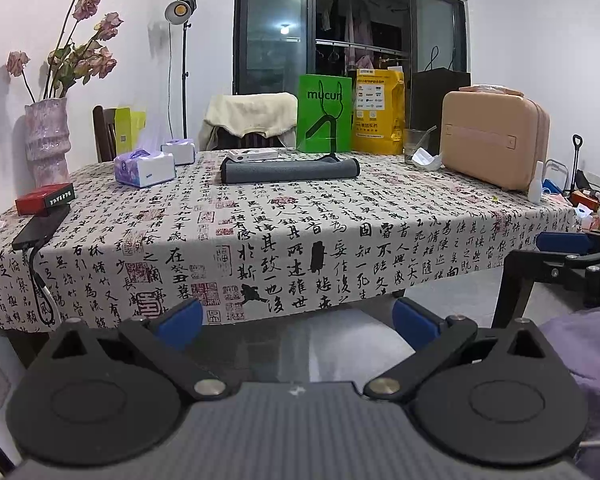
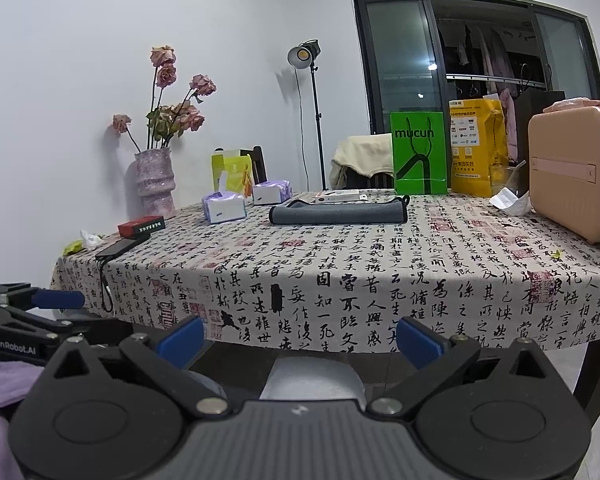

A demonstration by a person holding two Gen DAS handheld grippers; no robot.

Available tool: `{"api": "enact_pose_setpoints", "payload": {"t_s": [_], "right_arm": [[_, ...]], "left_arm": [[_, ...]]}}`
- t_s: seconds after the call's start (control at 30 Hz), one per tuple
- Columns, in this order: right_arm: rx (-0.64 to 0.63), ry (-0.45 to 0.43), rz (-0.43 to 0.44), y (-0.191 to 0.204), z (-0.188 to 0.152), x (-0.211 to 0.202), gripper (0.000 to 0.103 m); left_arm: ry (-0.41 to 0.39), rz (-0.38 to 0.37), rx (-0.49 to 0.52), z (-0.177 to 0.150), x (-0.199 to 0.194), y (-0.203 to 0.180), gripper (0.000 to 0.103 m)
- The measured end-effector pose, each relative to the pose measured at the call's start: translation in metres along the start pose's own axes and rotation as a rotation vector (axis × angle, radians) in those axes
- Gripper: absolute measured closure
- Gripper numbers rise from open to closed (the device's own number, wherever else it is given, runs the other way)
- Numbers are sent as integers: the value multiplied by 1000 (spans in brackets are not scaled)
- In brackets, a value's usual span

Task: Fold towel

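A grey towel (image 1: 290, 169) lies folded into a long flat strip near the far middle of the table; it also shows in the right wrist view (image 2: 337, 213). My left gripper (image 1: 298, 322) is open and empty, held below and in front of the table's near edge. My right gripper (image 2: 300, 340) is open and empty too, also below the near edge. Each gripper shows at the side of the other's view: the right one (image 1: 568, 246), the left one (image 2: 56, 300). Both are far from the towel.
The table has a calligraphy-print cloth (image 1: 300, 240). On it stand two tissue boxes (image 1: 144, 168), a vase of dried roses (image 1: 46, 140), a red box (image 1: 44, 198), a phone (image 1: 40, 226), a green bag (image 1: 324, 118), a yellow bag (image 1: 378, 114), a glass (image 1: 416, 142) and a pink case (image 1: 494, 140).
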State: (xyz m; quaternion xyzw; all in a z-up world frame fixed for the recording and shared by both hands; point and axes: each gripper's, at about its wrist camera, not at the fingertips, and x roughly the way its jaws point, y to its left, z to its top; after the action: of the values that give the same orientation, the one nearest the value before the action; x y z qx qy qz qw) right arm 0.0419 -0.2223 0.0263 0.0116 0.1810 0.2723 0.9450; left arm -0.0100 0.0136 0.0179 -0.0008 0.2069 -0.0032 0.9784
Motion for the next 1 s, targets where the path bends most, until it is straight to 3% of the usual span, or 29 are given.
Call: {"api": "enact_pose_setpoints", "payload": {"t_s": [1.0], "right_arm": [[-2,0,-3,1,-2,3,0]], "left_arm": [[-5,1,4,1,1,-1,0]]}}
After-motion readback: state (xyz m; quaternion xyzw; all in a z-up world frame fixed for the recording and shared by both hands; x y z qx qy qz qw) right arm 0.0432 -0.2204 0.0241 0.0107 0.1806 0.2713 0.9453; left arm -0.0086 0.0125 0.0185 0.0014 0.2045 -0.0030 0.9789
